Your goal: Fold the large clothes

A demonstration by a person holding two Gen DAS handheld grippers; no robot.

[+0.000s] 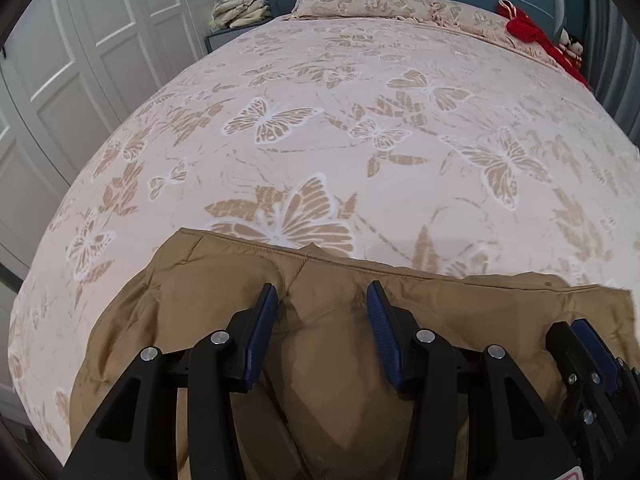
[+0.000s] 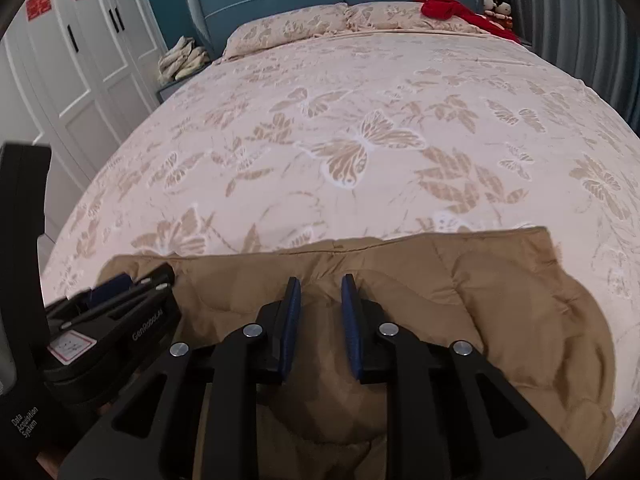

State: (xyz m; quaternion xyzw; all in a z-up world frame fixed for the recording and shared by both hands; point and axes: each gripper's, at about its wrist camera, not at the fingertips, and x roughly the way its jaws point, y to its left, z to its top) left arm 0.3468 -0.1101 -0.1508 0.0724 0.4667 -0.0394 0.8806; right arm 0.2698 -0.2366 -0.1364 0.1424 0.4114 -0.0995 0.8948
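A tan quilted coat [image 1: 328, 360] lies folded at the near end of the bed; it also shows in the right wrist view [image 2: 460, 300]. My left gripper [image 1: 322, 298] is open, its blue pads spread wide over the coat's top layer, nothing between them. My right gripper [image 2: 320, 286] hangs over the coat's middle with its pads a narrow gap apart, holding nothing. The right gripper shows at the lower right of the left wrist view [image 1: 588, 344]. The left gripper shows at the left of the right wrist view [image 2: 120, 292].
The bed [image 1: 360, 120] has a pink butterfly-print cover and pillows [image 1: 360, 0] at a teal headboard. A red garment [image 1: 532, 32] lies at the far right corner. A heap of pale cloth [image 1: 240, 10] sits on a nightstand. White wardrobe doors [image 1: 80, 60] stand on the left.
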